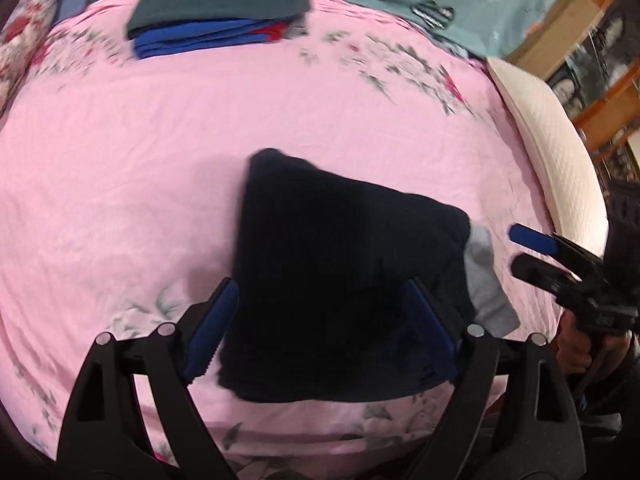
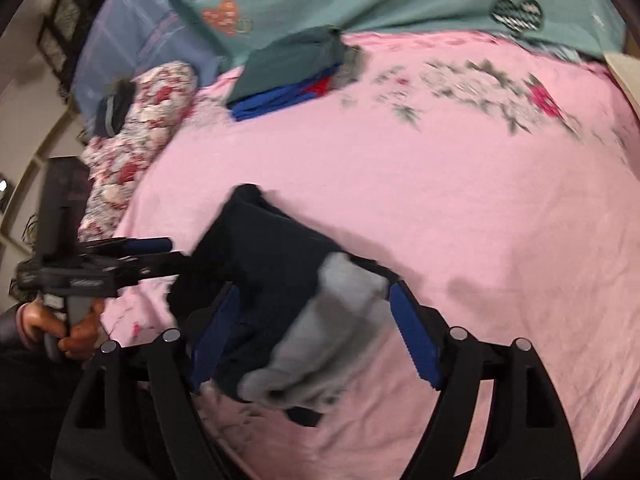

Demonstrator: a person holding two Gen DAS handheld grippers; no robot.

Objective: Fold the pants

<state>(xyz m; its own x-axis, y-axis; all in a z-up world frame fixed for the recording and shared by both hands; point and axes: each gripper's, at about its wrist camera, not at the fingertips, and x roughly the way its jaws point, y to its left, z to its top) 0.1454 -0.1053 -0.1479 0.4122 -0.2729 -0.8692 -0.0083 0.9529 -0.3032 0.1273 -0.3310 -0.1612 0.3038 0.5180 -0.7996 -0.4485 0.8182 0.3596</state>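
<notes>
1. Pants lie folded into a dark bundle on the pink bed, grey lining at their right end.
2. Left tongs and right tongs – both spread wide, grasping nothing – straddle it.
3. Long axis runs away from the left tongs, which look nearer.

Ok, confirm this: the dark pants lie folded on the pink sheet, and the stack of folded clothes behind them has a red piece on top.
Wrong on one point: the stack has a dark teal piece on top; blue lies beneath. The left wrist view shows it. The pants do lie folded on the pink sheet.

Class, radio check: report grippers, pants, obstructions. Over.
Left gripper open. Right gripper open. Dark pants folded on pink sheet, grey lining showing. Folded stack well clear.
</notes>
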